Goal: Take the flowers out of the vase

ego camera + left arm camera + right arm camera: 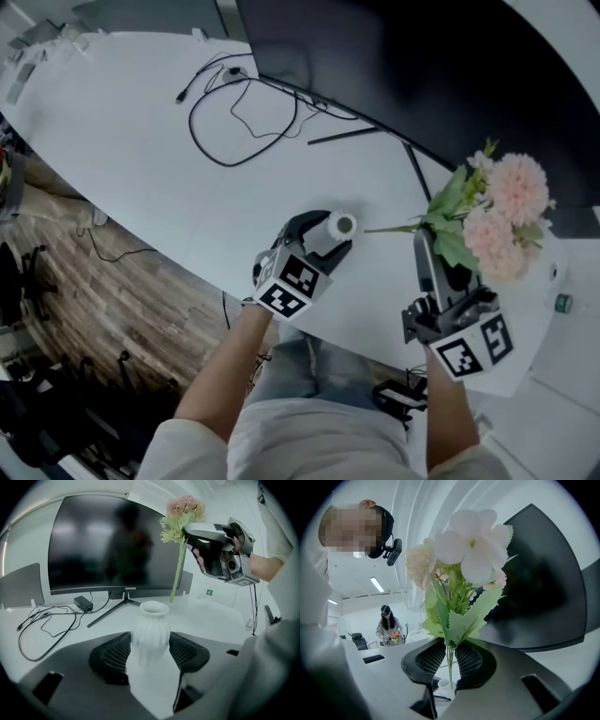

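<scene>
A white ribbed vase (336, 228) stands on the white table (112, 122), with my left gripper (323, 236) shut on its body. In the left gripper view the vase (150, 634) sits upright between the two pads (110, 656), its mouth empty. A bunch of pink and white flowers (502, 211) with green leaves hangs in the air to the right of the vase, clear of it. My right gripper (427, 251) is shut on the thin green stems (449, 665), with the blooms (464, 550) above its jaws. From the left gripper view, the flowers (183, 513) and right gripper (206, 531) are up high.
A large curved black monitor (422, 75) stands at the back on a tripod foot (112, 609). Black cables (244, 112) loop on the table to its left, beside a power adapter (83, 603). The table's near edge runs diagonally above a wood floor (122, 300). Another person (389, 625) stands far off.
</scene>
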`<state>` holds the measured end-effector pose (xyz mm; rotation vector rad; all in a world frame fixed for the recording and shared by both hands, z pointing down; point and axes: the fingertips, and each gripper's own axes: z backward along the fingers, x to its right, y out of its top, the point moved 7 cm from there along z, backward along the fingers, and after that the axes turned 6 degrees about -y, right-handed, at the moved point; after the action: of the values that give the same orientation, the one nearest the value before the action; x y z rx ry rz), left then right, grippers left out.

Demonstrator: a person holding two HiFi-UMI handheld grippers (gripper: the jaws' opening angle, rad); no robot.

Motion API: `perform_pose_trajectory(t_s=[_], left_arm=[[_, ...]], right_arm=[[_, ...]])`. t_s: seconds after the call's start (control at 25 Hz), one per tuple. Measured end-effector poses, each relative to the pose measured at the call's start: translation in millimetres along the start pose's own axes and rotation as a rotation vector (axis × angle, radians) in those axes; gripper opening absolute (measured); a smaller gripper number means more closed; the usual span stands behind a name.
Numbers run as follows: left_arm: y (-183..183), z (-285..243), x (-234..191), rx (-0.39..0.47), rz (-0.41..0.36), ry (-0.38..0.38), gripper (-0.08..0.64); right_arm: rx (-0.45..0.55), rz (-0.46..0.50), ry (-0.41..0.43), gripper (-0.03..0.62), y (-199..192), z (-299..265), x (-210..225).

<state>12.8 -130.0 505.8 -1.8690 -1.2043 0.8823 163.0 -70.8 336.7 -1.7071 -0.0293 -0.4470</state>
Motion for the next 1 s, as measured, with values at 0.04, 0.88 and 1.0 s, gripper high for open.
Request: perform_pose_trajectory(t_s=[0.04, 0.88, 1.0], left_arm=[[0, 0, 0, 0.003, 0.0, 0.0, 0.259], [30, 67, 14, 0.098, 0.035, 0.124, 0.23], [38, 84, 24, 0.131, 0.071, 0.139, 0.171]], right_arm=[[-0.002, 0.005, -0.004, 0.08, 0, 2, 2], [-0.079, 0.082, 0.011, 0.08, -22, 30, 17], [-0.092, 0.093, 0.021, 0.08, -21, 33, 17]])
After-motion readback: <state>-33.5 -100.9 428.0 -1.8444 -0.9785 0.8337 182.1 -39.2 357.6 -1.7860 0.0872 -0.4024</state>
